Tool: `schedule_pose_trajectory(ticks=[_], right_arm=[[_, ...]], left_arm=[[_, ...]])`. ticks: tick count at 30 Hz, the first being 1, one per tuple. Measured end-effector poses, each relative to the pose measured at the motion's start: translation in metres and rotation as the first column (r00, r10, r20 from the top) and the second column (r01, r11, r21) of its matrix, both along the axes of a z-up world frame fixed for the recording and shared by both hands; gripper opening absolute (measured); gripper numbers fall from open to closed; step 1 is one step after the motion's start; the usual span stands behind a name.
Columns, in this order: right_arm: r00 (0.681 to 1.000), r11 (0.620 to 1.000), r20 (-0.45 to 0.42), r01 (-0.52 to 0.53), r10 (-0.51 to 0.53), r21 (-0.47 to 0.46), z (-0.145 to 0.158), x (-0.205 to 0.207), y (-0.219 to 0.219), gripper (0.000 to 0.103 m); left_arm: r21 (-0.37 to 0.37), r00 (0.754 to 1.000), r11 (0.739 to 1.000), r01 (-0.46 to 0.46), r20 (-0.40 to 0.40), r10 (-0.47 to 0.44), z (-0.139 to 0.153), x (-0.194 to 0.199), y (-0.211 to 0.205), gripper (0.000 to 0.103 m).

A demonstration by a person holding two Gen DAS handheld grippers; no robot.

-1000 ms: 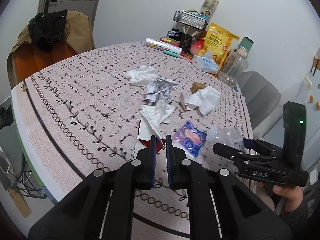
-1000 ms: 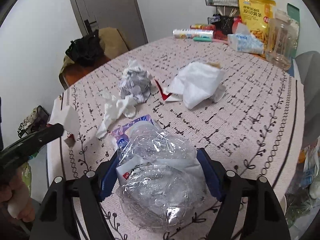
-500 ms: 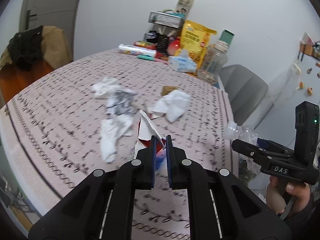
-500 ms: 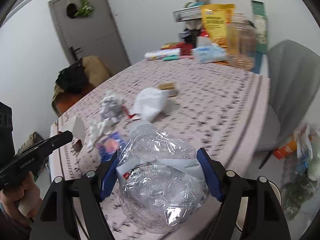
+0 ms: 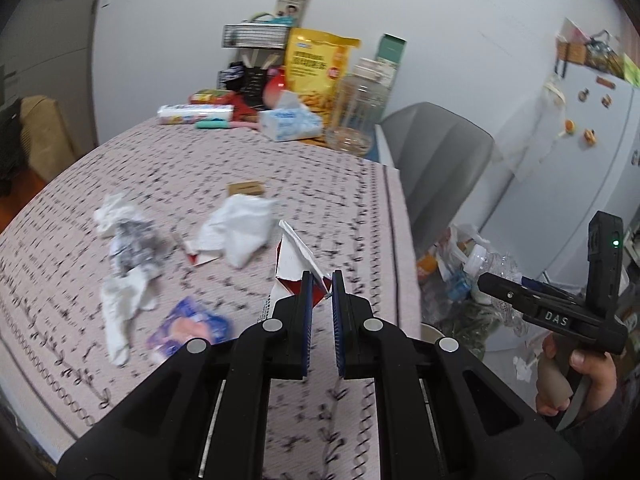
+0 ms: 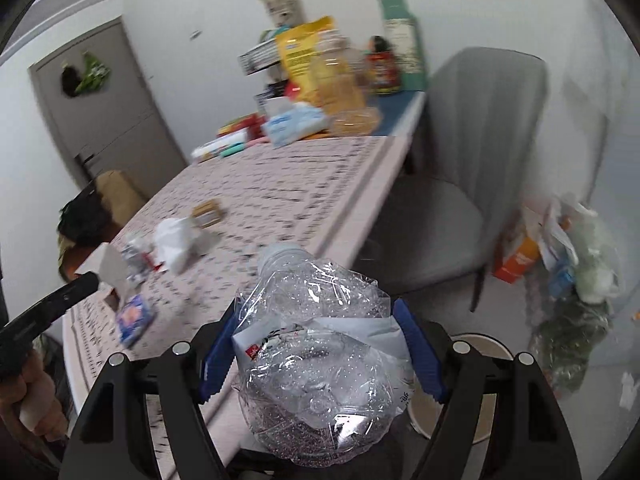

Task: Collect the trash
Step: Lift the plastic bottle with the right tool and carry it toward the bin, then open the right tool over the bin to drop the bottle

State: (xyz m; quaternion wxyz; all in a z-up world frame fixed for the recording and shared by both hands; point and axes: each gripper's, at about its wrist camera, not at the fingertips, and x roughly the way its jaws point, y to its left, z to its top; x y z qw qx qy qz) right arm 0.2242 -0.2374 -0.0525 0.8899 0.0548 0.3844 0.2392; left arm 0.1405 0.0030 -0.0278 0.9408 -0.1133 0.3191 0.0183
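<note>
Patterned tablecloth (image 5: 248, 152) littered with tissues (image 5: 240, 226), trash pile (image 6: 576, 280) on the floor.
My left gripper (image 5: 319, 284) pinches a torn carton (image 5: 294, 258) above the table; my right gripper (image 6: 316, 344) clamps a crushed plastic bottle (image 6: 316, 360) beyond its edge.

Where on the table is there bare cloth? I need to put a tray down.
The tablecloth is bare between the small brown box and the tissue box, out to the right edge by the grey chair. Crowded: the back row of groceries, and the left middle, around the white tissue.
</note>
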Motion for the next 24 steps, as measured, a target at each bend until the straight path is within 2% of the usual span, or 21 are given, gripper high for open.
schedule_pose_trajectory(ticks=[7, 13, 16, 18, 24], right_arm=[[0.990, 0.991, -0.051, 0.133, -0.133, -0.003, -0.027, 0.019, -0.054, 0.074], [0.965, 0.971, -0.109, 0.239, -0.238, -0.003, -0.063, 0.041, -0.097, 0.073], [0.952, 0.957, -0.111, 0.288, -0.284, 0.024, -0.079, 0.053, -0.116, 0.075], [0.942, 0.946, -0.100, 0.324, -0.320, 0.027, -0.093, 0.064, -0.130, 0.096], [0.905, 0.913, -0.167, 0.404, -0.390, 0.054, -0.123, 0.069, -0.172, 0.095]], left_arm=[[0.004, 0.996, 0.996, 0.088, -0.027, -0.088, -0.003, 0.033, -0.038, 0.010], [0.024, 0.984, 0.986, 0.166, -0.068, -0.164, -0.012, 0.064, -0.078, 0.010], [0.030, 0.977, 0.979, 0.202, -0.082, -0.199, -0.016, 0.078, -0.097, 0.010], [0.029, 0.970, 0.973, 0.228, -0.100, -0.224, -0.021, 0.090, -0.110, 0.010], [0.046, 0.944, 0.954, 0.298, -0.165, -0.287, -0.040, 0.112, -0.149, 0.010]])
